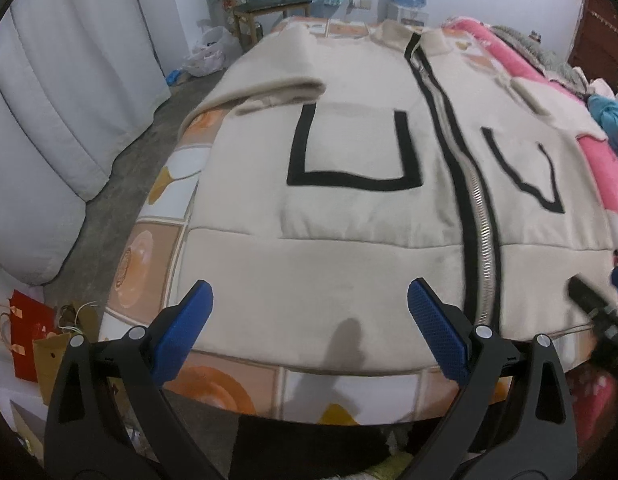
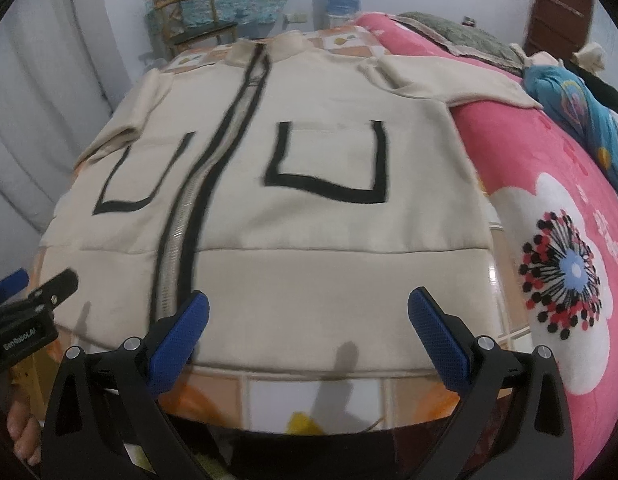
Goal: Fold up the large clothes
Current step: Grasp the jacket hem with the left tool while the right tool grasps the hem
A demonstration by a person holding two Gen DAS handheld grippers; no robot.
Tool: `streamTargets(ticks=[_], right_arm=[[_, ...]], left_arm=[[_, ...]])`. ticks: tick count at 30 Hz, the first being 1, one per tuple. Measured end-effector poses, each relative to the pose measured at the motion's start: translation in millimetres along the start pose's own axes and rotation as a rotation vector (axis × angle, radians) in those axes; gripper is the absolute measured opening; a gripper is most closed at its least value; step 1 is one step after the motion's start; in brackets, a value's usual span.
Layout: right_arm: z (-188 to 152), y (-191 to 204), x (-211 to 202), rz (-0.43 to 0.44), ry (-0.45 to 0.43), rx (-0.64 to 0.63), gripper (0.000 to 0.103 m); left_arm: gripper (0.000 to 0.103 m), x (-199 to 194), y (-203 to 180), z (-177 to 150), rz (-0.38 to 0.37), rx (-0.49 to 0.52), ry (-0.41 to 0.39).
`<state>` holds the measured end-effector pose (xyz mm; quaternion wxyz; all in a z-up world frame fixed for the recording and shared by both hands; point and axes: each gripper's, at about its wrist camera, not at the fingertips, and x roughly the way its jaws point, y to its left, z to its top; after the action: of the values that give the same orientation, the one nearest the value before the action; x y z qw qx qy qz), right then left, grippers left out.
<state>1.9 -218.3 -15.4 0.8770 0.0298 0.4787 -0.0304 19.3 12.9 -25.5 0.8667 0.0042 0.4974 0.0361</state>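
We hold the left gripper [image 1: 309,316] with its blue pads spread wide and nothing between them, poised just above the hem band of the cream jacket [image 1: 349,208]; the right gripper [image 2: 309,320] is spread just as wide and empty, over the same hem on the other side of the zipper [image 2: 181,248]. In the left wrist view the right gripper's black body shows at about 4 o'clock, blurred, so we judge the two tools sit close together along the near edge. The jacket lies face up and zipped on the patterned sheet [image 1: 157,240] of the bed, hem toward us at 6 o'clock, collar away at 12 o'clock, and a black-outlined pocket [image 1: 353,148] on each front panel. The sleeve [image 1: 269,76] at 11 o'clock in the left view is already folded in over the chest; the other sleeve [image 2: 461,84], at 1 o'clock in the right view, trails out onto the pink blanket [image 2: 549,168]. We judge the fabric thick, soft and fleecy, fairly heavy for a garment, so it should drape and sag rather than hold a crease, and it should not slip much on the pads. The metal zipper gives a stiffer spine down the middle. We judge the doubled hem band near its two corners the best hold, pinching both layers together.
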Motion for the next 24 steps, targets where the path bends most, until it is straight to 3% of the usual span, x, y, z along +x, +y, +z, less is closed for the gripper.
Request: streamTargets(ticks=[2, 7, 12, 17, 18, 20, 24], right_arm=[[4, -13, 3, -0.024, -0.008, 0.024, 0.097], [9, -51, 8, -0.070, -0.029, 0.073, 0.097], [9, -83, 13, -0.102, -0.036, 0.097, 0.097], [2, -102, 24, -0.097, 0.014, 0.113, 0.083], [0, -104, 28, -0.089, 0.030, 0.112, 0.081], [-4, -105, 35, -0.063, 0.059, 0.108, 0.075], [-7, -98, 40, -0.071, 0.042, 0.059, 0.066]], left_arm=[[0.094, 7, 5, -1, -0.002, 0.008, -0.013], [0.094, 11, 28, -2, -0.086, -0.007, -0.115], [0.094, 27, 46, 6, -0.068, -0.026, -0.081], [0.094, 47, 70, 9, -0.006, -0.088, -0.069], [0.092, 49, 74, 8, 0.001, -0.100, -0.068], [0.075, 58, 80, 7, 0.008, -0.118, -0.049], [0.067, 59, 82, 5, -0.016, -0.120, -0.065]])
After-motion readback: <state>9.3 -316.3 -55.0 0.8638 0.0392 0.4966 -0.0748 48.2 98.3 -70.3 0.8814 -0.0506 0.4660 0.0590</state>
